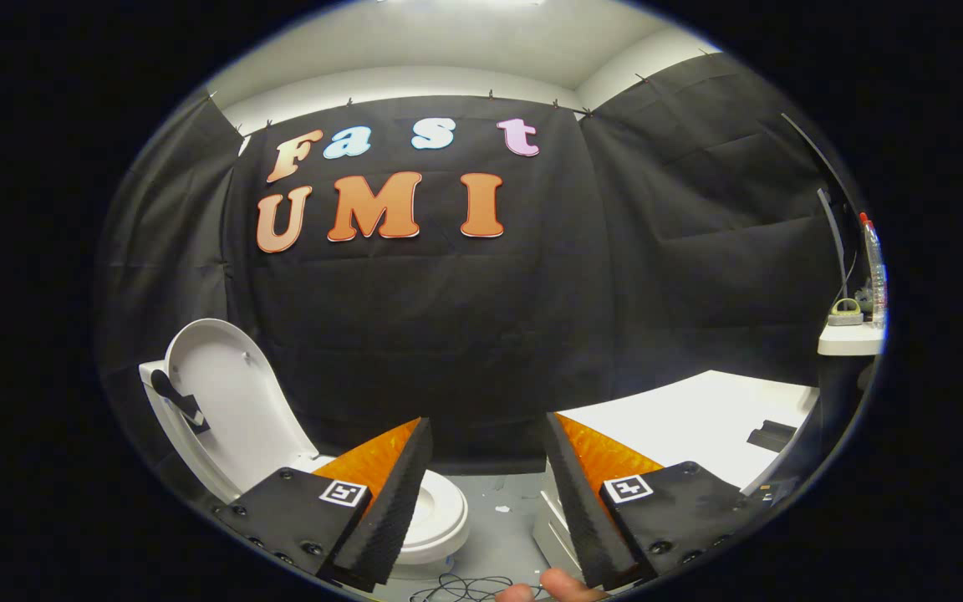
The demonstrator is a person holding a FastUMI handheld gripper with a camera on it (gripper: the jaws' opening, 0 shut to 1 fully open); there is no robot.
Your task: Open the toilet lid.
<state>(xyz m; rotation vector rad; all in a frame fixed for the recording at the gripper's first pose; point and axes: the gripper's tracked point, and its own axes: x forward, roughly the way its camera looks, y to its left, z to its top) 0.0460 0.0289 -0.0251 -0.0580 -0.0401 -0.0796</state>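
White plastic marks the toilet, which sits low down beyond the left finger, partly hidden behind it. Its lid stands raised, leaning back toward the black cloth wall, with the pale inner face turned forward. A dark strap or handle hangs across the upper left part of the lid. The seat ring lies flat below, showing past the left finger.

The gripper is held up in the air, apart from the toilet, with its two fingers spread wide and nothing between them; through the gap shows the cloth wall and a strip of grey floor. Each finger carries a small square marker on its base.

Beyond the right finger lies a white table with a small dark object on it. Farther right, a white shelf holds a clear bottle with a red cap and a small roll-like thing. Dark cables lie tangled on the floor just below the fingers, and the tips of a person's fingers show beside them.
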